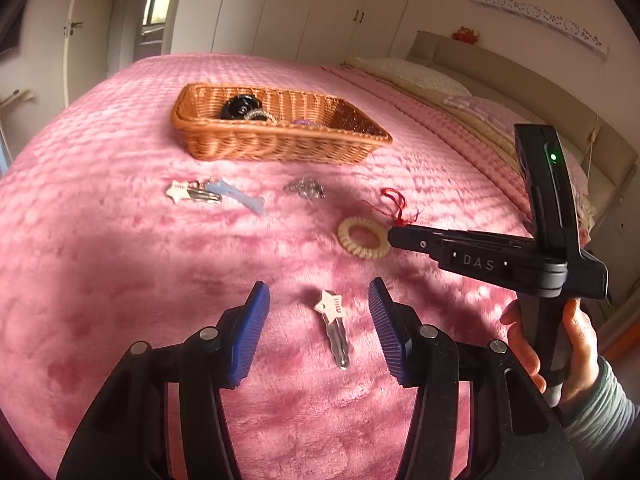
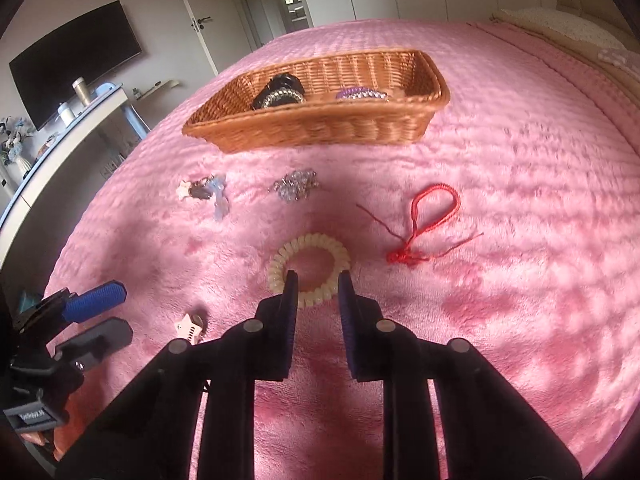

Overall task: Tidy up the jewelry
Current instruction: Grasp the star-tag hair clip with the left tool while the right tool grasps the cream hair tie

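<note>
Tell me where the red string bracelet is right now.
The red string bracelet lies on the pink blanket, right of the cream spiral hair tie and nearer than the wicker basket.

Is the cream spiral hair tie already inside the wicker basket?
No, the cream spiral hair tie lies on the pink blanket, well short of the wicker basket.

A dark television (image 2: 76,66) hangs above a white shelf (image 2: 60,136), beside a white door (image 2: 208,20).
</note>
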A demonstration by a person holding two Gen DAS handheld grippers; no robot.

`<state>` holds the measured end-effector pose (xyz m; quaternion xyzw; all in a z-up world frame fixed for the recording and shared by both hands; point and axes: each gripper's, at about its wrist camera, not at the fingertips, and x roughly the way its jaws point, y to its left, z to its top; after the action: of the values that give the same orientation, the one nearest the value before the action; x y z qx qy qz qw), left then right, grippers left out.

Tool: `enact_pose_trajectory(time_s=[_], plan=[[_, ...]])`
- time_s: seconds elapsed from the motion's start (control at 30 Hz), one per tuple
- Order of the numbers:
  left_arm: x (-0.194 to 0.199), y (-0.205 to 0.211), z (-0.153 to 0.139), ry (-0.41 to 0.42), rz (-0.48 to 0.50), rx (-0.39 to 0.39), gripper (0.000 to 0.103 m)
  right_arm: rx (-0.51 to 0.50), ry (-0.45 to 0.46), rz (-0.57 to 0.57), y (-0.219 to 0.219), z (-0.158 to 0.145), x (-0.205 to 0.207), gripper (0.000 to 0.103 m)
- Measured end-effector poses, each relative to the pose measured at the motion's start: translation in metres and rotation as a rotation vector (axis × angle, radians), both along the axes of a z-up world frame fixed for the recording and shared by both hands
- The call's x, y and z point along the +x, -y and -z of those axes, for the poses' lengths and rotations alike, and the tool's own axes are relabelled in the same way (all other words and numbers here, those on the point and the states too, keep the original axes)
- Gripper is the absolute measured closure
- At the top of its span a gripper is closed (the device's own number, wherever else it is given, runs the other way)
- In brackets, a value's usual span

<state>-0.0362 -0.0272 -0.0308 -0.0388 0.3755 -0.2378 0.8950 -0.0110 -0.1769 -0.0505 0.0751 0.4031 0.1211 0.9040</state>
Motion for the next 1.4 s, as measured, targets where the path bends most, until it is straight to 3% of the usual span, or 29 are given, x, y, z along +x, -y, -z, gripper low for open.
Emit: enact_pose_trajectory(time_s=[0.17, 0.5, 0.8, 0.9, 1.23, 1.4], plan=[[0.003, 0.010, 0.017, -0.035, 0.008, 0.012, 0.053, 0.024, -0.021, 0.011, 0.001, 0.009, 0.011, 0.085], [0.000, 0.023, 0.031, -0.062, 0.012, 0.081, 0.059, -0.031, -0.031, 0.044, -0.004, 0.012, 0.028, 0.085], [0.001, 0.039, 0.032, -0.044, -0.076, 0.224, 0.089, -0.112, -0.014, 0.043, -0.017, 0.016, 0.034, 0.086], [0.001, 0.033, 0.031, -0.045, -0.075, 0.192, 0.089, -0.101, -0.007, 0.030, -0.017, 0.016, 0.032, 0.092], [0.002, 0.014, 0.026, -0.065, -0.083, 0.033, 0.089, -0.025, 0.022, -0.010, -0.011, 0.012, 0.014, 0.094], [0.000, 0.008, 0.007, -0.033, -0.089, 0.003, 0.089, 0.007, 0.025, -0.024, -0.009, 0.007, 0.007, 0.094]])
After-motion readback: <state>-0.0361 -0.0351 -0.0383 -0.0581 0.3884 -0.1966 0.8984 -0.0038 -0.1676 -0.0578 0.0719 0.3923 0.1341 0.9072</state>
